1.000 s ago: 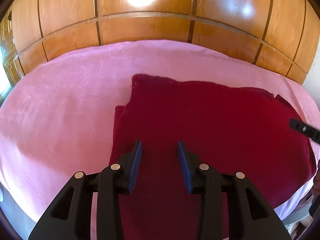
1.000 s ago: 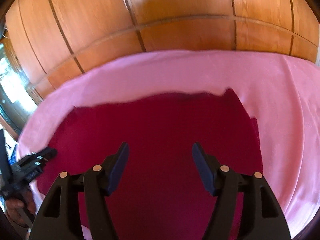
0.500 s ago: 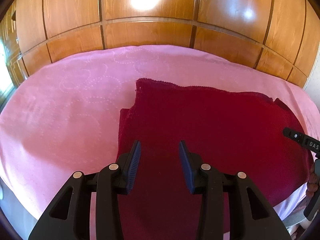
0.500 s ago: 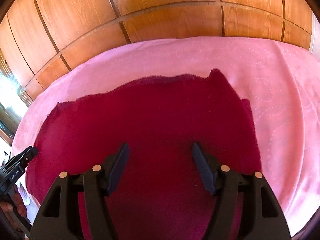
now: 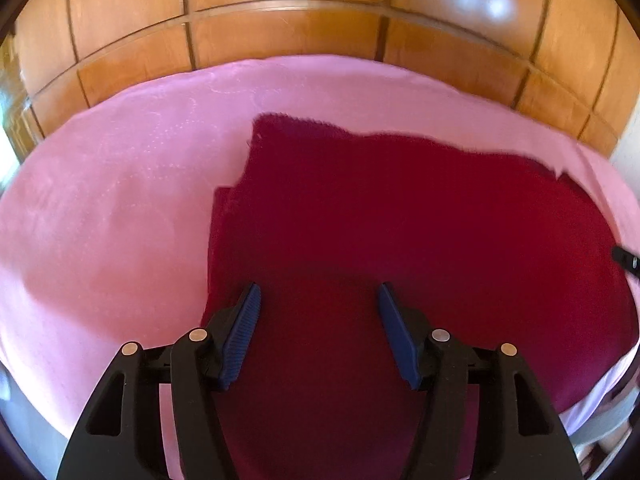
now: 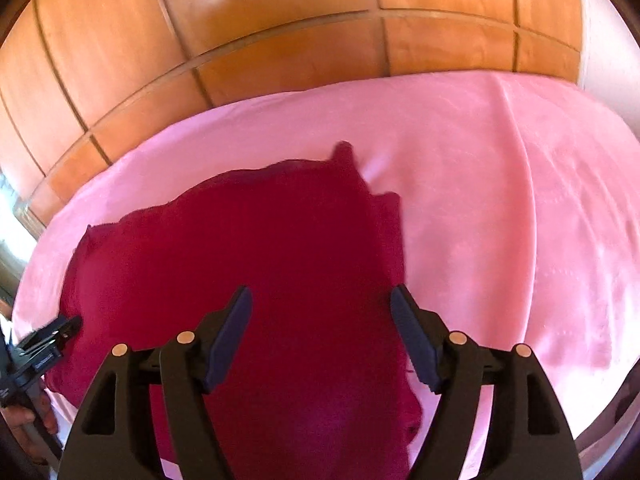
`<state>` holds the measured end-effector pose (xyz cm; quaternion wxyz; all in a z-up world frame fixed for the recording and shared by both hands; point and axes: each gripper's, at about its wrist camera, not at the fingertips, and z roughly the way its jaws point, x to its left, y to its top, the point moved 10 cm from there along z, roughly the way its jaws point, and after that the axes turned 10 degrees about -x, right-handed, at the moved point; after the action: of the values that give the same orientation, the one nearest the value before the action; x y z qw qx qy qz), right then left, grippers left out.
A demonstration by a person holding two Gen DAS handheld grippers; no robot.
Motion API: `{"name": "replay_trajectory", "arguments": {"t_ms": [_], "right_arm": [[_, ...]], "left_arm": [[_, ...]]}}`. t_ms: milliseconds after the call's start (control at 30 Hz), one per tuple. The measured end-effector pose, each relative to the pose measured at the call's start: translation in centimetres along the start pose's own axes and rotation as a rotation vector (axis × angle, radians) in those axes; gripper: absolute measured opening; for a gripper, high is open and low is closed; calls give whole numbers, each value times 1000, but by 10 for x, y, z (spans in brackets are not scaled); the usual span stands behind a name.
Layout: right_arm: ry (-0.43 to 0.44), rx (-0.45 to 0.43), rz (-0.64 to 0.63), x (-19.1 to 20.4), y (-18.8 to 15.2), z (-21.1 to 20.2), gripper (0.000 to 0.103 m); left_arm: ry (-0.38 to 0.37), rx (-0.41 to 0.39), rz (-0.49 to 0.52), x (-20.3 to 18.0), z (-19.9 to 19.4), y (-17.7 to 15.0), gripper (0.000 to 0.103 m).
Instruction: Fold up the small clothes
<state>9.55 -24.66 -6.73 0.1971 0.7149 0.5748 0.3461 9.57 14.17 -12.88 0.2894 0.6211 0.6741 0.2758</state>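
Observation:
A dark red cloth (image 5: 400, 224) lies folded flat on the pink bedspread (image 5: 112, 216); a lower layer sticks out at its left edge. It also shows in the right wrist view (image 6: 248, 248), with a lower layer showing at its right edge. My left gripper (image 5: 318, 304) is open and empty above the cloth's near left part. My right gripper (image 6: 320, 308) is open and empty above the cloth's near right edge. The right gripper's tip (image 5: 626, 258) shows at the right edge of the left wrist view, and the left gripper (image 6: 48, 336) at the left of the right wrist view.
A glossy wooden panelled wall (image 5: 320, 12) stands behind the bed, also in the right wrist view (image 6: 280, 40). Pink bedspread (image 6: 520, 220) spreads to the right of the cloth. The bed's near edge runs along the bottom of both views.
My left gripper's jaws have opened wider. The right gripper has swung to the right, so more bedspread shows beside the cloth. The cloth has not moved.

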Motion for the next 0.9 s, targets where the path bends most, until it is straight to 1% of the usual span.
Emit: {"name": "replay_trajectory", "arguments": {"t_ms": [67, 133, 200, 267, 300, 333, 400, 433, 500, 567, 600, 633, 667, 700, 733, 767, 833, 867, 900], "right_arm": [[19, -3, 34, -9, 1, -3, 73], [71, -3, 109, -23, 4, -3, 74], [105, -2, 160, -32, 5, 0, 74], [126, 9, 200, -40, 4, 8, 74], [157, 35, 236, -43, -1, 14, 73], [181, 54, 254, -41, -5, 17, 68], [209, 69, 246, -38, -12, 18, 61], [223, 71, 241, -37, -14, 15, 58], [285, 105, 244, -29, -22, 7, 56], [306, 121, 206, -23, -29, 2, 55], [305, 123, 192, -22, -31, 0, 51], [304, 128, 183, -21, -33, -1, 42], [307, 133, 183, -18, -34, -1, 37], [312, 134, 181, -14, -31, -4, 26], [313, 129, 166, -10, -28, -8, 21], [315, 121, 147, -4, -24, -11, 20], [371, 99, 135, 14, -10, -27, 18], [407, 89, 134, 23, -4, -35, 18], [465, 73, 132, 37, 8, -45, 17]], "left_arm": [[9, -4, -6, 1, -3, 5, 60], [13, -52, -17, 2, -15, 15, 60], [5, -92, 2, -4, -26, 22, 60], [-60, -138, 28, -21, -39, 28, 60], [-88, -140, 41, -28, -41, 28, 60], [-121, -134, 59, -38, -42, 26, 60], [-180, -101, 77, -54, -39, 17, 60], [-204, -80, 78, -59, -35, 13, 56], [-234, -29, 73, -68, -25, 2, 55], [-236, 7, 67, -70, -12, -6, 55], [-239, 12, 61, -69, -9, -7, 55], [-244, 14, 51, -69, -9, -8, 55], [-252, 14, 43, -69, -7, -7, 55], [-256, 16, 42, -69, -7, -6, 55], [-260, 18, 42, -68, -5, -5, 55], [-265, 21, 36, -67, -4, -5, 55], [-276, 21, 27, -66, -5, -7, 55], [-281, 19, 27, -66, -5, -7, 55], [-285, 18, 24, -67, -5, -7, 55]]}}
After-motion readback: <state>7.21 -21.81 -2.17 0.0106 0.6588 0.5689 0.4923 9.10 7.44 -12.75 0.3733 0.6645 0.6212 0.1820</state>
